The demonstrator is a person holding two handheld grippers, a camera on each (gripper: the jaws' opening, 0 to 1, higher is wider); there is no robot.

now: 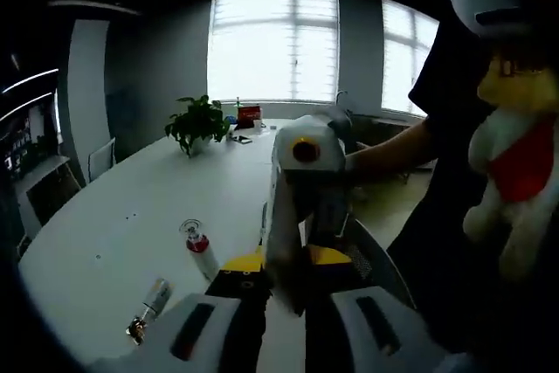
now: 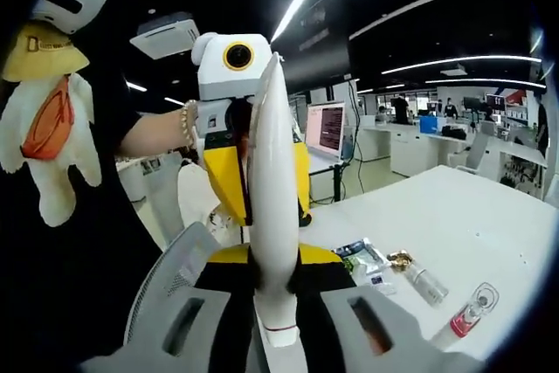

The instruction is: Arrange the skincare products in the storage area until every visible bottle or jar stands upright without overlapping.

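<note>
White tube (image 2: 272, 207) upright btwn both grippers' jaws; 2 bottles (image 2: 425, 283) lie on table (image 2: 454, 207).

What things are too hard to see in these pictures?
- White tube: its lower end is hidden between the right gripper jaws in the right gripper view.
- Red-capped bottle: cut off by that view's edge.
- Sachets: print too small.
- Small bottle, left gripper view: blurred, label unreadable.

White table (image 1: 175, 198). On it: red-capped bottle (image 1: 199, 248) at centre; clear tube (image 1: 150, 307) lying at its 7 o'clock. Potted plant (image 1: 197, 123) at 12 o'clock.
</note>
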